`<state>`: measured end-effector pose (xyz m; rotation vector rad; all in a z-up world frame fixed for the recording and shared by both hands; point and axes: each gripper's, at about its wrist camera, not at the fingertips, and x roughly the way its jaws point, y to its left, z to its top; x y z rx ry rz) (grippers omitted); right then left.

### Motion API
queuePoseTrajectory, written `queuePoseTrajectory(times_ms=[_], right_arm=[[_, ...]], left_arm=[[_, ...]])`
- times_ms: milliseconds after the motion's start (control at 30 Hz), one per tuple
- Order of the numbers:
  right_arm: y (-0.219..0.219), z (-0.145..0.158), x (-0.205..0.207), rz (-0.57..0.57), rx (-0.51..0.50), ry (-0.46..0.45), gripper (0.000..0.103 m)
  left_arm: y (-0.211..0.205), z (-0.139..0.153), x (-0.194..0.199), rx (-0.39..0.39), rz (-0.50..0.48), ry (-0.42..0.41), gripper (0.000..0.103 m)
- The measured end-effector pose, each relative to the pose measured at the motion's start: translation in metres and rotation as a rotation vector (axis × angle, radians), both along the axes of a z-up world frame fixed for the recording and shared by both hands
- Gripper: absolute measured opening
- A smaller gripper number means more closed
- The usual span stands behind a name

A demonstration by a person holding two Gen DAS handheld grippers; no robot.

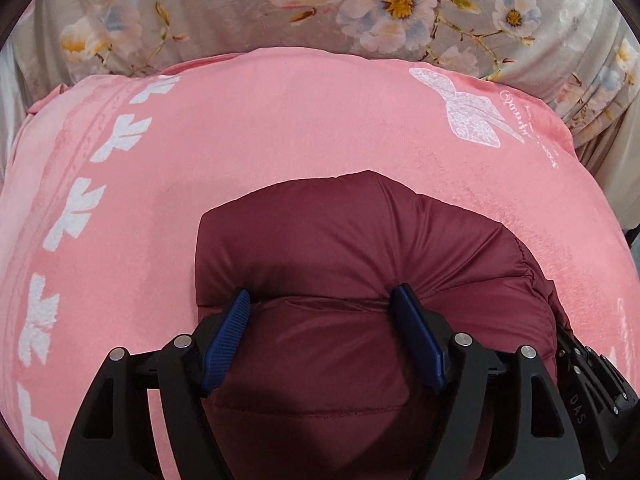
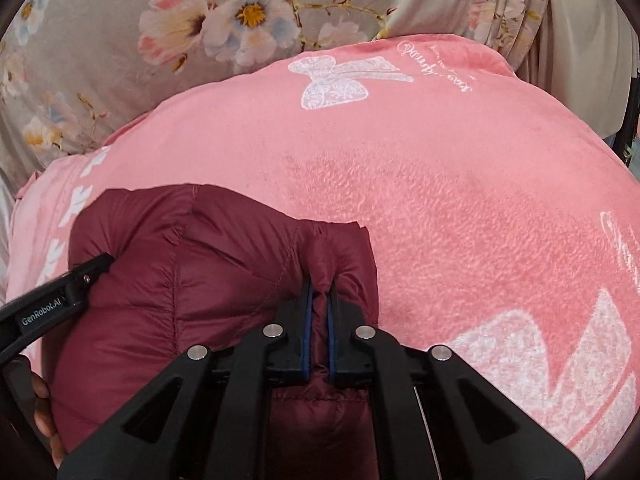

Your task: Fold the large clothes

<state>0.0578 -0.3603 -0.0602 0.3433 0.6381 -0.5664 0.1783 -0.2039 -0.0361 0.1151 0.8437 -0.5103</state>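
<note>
A dark red padded jacket point(image 1: 340, 248) lies bunched on a pink blanket point(image 1: 260, 132). My left gripper point(image 1: 324, 300) is open, its blue pads point(image 1: 228, 340) standing wide apart and pressed down on the jacket's puffy fabric. In the right wrist view the jacket point(image 2: 200, 280) sits at lower left on the blanket point(image 2: 460, 220). My right gripper point(image 2: 319, 300) is shut on a pinched ridge of the jacket near its right edge. The left gripper's black body point(image 2: 60, 296) reaches in from the left and touches the jacket.
The pink blanket carries white bow prints point(image 1: 472, 112) and a row of white leaf shapes point(image 1: 76, 208). A grey floral sheet point(image 1: 360, 4) lies beyond it point(image 2: 160, 40). The person's hand point(image 2: 40, 396) shows at the left edge.
</note>
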Motion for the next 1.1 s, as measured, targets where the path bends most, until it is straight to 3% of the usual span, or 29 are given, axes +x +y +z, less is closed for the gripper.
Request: queuePoseTrajectory(times_ms=[467, 1100], right_arm=[[0.002, -0.019, 0.006, 0.003, -0.043, -0.027, 0.005], [0.0, -0.021, 0.007, 0.004, -0.041, -0.032, 0.005]], left_arm=[[-0.011, -0.021, -0.001, 0.018, 0.055, -0.102, 0.085], [-0.02, -0.025, -0.005, 0.057, 0.083, -0.157, 0.087]])
